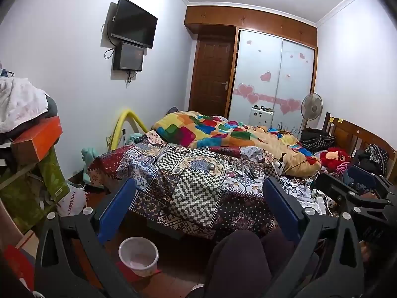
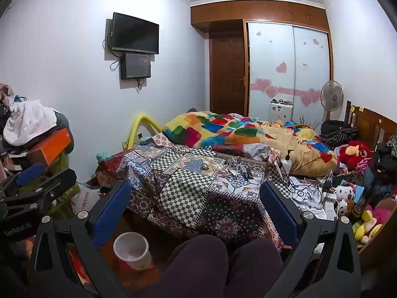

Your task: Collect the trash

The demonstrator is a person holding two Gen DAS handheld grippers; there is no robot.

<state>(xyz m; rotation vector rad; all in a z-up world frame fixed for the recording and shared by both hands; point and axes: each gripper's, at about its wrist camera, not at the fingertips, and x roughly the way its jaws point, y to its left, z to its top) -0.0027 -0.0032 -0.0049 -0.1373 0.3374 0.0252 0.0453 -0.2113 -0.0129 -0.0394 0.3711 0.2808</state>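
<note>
Nearest, the left gripper (image 1: pixel 198 206) and right gripper (image 2: pixel 196 206) both hover with jaws spread wide and nothing between them, above the person's knees (image 2: pixel 198 260); the pale waste bin (image 2: pixel 132 250) stands on the floor just beside the bed (image 2: pixel 218 213). This looks like the opening step: nothing is picked up yet. Next, one gripper must reach to the small scraps and wrappers (image 2: pixel 235 170) lying mid-bedspread, then close on one.
</note>
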